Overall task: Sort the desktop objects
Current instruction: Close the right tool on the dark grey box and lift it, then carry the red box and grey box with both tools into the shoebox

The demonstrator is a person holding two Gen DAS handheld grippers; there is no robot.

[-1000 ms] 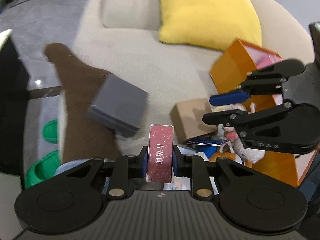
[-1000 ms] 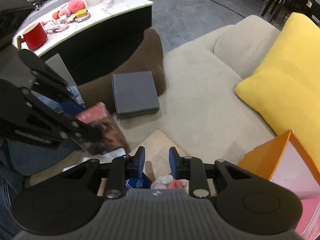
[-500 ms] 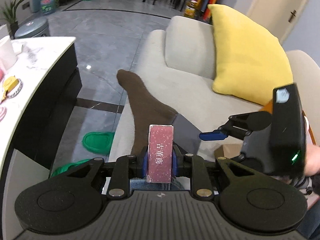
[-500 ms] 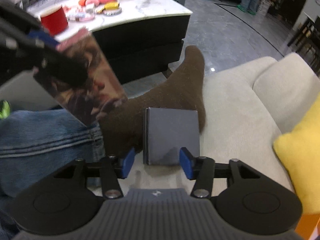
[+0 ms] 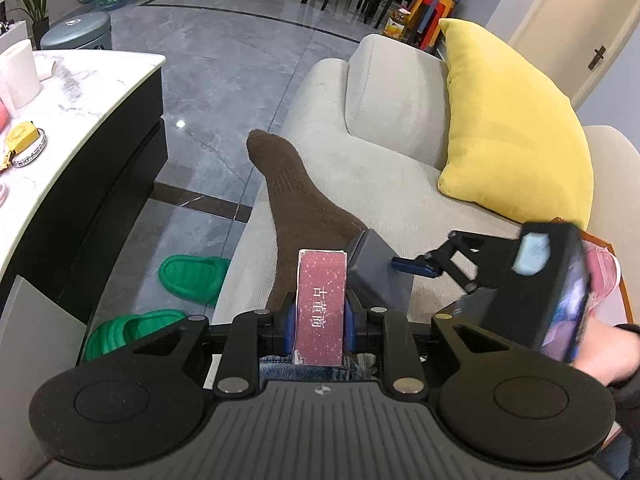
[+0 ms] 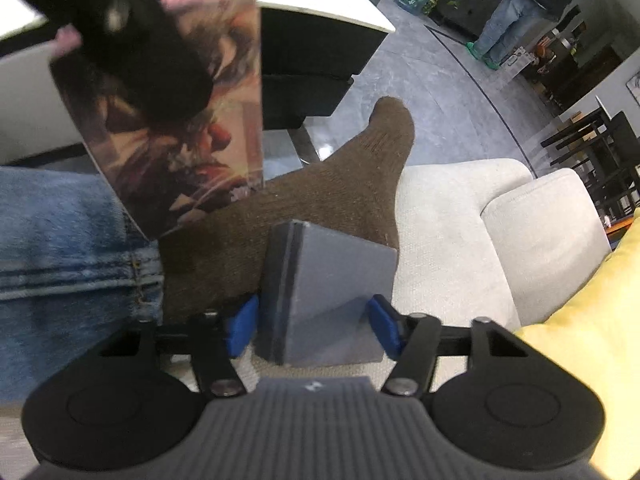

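Here, low in the frame, the left gripper (image 5: 319, 316) pinches an upright red book (image 5: 320, 306). Tilted downward, the right gripper (image 6: 314, 326) spreads around the grey box (image 6: 328, 300) on the sofa (image 5: 380, 176), pads apparently not pressing.

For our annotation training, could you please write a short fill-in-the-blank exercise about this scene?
1. The left gripper is shut on a ____ book.
2. The grey box lies between the open fingers of the ____ gripper.
3. The cushion on the sofa is ____.

Missing words: red; right; yellow
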